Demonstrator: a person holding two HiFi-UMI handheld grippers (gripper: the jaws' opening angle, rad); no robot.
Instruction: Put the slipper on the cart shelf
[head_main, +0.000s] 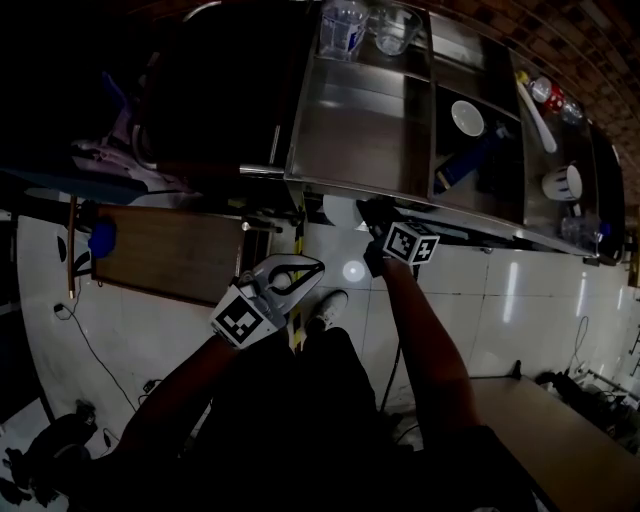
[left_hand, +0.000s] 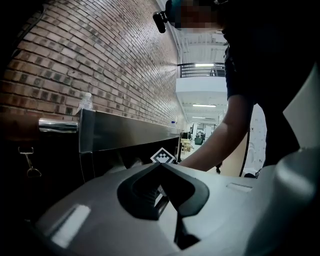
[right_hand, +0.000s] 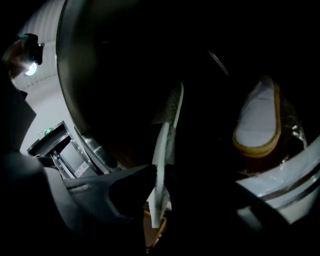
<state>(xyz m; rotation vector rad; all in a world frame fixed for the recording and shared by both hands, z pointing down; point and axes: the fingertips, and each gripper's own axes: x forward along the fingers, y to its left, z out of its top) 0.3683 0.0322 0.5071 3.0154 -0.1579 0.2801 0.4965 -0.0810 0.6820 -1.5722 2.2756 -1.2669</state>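
Note:
In the right gripper view, my right gripper (right_hand: 162, 169) is shut on a thin white slipper (right_hand: 162, 150), seen edge-on between the jaws in the dark space under the steel cart's top. A second slipper (right_hand: 257, 120), white with a tan rim, lies on the shelf to the right. In the head view the right gripper (head_main: 375, 218) reaches under the front edge of the cart (head_main: 350, 190), with a bit of white slipper (head_main: 338, 210) showing there. My left gripper (head_main: 314, 268) hangs lower, in front of the cart, and its jaws (left_hand: 161, 166) meet at the tips on nothing.
The cart's top tray holds glasses (head_main: 345, 28), a bowl (head_main: 467, 118), a cup (head_main: 562, 184) and a spoon. A brown board (head_main: 165, 255) lies on the tiled floor at left, with cables near it. A brick wall (left_hand: 100, 65) runs behind the cart.

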